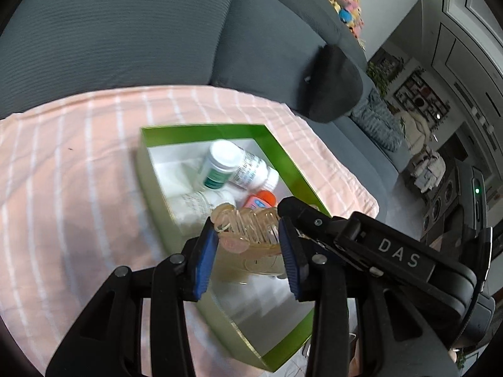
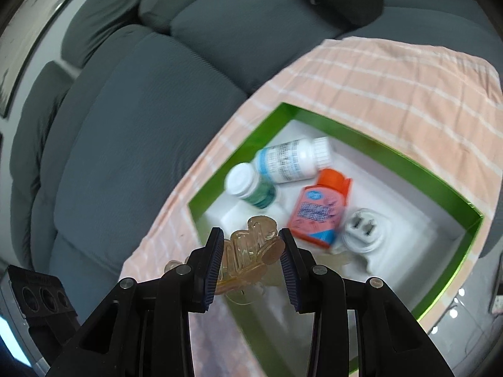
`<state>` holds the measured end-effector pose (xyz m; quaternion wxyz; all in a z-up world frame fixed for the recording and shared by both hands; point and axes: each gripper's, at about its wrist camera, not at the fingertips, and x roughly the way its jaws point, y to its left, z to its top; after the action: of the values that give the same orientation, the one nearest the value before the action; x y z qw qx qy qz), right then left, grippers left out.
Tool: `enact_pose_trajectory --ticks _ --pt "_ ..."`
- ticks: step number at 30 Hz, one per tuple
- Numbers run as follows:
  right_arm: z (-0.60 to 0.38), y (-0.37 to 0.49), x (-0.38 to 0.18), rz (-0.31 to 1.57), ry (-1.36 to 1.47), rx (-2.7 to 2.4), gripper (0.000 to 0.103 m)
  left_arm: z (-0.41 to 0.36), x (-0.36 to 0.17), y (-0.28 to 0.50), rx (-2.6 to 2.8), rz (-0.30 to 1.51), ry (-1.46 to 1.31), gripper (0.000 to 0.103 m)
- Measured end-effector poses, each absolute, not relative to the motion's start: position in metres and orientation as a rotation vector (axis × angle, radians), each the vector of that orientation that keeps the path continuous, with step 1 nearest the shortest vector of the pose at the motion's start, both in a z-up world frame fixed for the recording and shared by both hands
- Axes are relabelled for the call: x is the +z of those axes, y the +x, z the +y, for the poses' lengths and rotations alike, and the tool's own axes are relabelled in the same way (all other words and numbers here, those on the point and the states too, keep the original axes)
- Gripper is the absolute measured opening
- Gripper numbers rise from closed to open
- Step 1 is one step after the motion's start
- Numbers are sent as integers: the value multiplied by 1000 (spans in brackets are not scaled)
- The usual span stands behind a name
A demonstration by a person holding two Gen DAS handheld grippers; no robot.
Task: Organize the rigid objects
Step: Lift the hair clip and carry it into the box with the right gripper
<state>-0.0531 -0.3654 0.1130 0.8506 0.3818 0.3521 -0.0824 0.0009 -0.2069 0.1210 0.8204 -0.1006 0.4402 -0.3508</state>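
Rigid objects are gathered in a green-walled box [image 2: 371,144] with a white floor, set on a peach striped cloth [image 1: 78,163] spread over a surface that is bordered by a grey sofa [image 1: 125,31]. Wide bare cloth is seen to the left of the box in the left wrist view; the box's near corner is left unoccupied.

Inside the box are seen a large white bottle [image 2: 292,160], an orange-capped pink bottle [image 2: 317,210], a green-labelled white bottle [image 2: 248,185] and a white plug adapter [image 2: 364,232], grouped close together, the white bottles touching.

An amber translucent hair claw clip [image 1: 248,232] is held above the near part of the box. It is gripped by both tools at once: the left tool [image 1: 248,238] is closed on it by its blue pads, and the right tool [image 2: 251,251] is likewise clamped on it, the two crossing beside each other.
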Motion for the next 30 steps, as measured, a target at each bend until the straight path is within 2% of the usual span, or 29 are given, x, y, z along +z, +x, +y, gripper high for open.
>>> enact_pose_trajectory --ticks 18,30 --pt "-395 -51 85 841 837 -277 39 -231 87 15 -783 1078 -226 37" --pt "-395 -50 84 848 832 -299 39 -224 86 16 -789 1096 -248 37"
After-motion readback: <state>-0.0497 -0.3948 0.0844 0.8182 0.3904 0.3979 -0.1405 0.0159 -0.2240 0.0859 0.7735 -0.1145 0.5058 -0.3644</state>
